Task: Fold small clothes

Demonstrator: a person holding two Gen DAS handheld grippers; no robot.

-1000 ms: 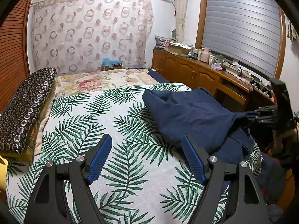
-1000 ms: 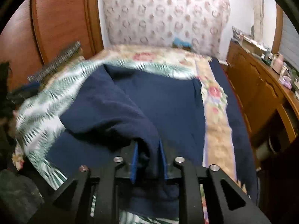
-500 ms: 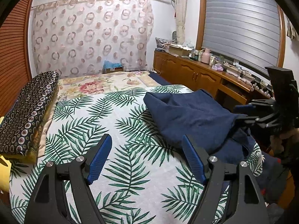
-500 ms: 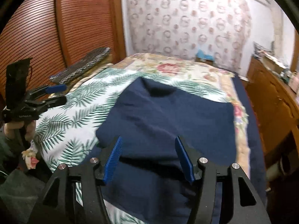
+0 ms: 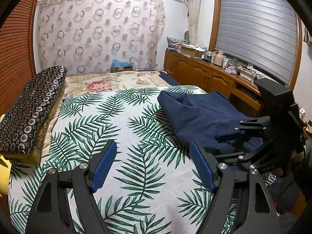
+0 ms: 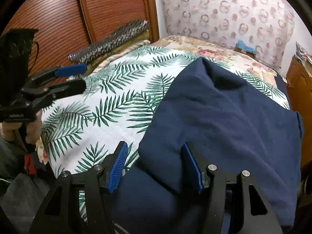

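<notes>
The navy garment (image 6: 224,120) lies folded over on the right part of the bed (image 5: 136,136), reaching the bed's near and right edges. The leaf-print cover to its left is bare and gives open room. The left gripper (image 5: 152,165) hovers there, fingers spread wide, grasping nothing. The right gripper (image 6: 156,165) is at the garment's near edge, fingers released, with cloth between them but not pinched. A patterned cushion (image 5: 29,109) lies along the far left edge. A wooden cabinet (image 5: 204,76) runs along the right wall.
</notes>
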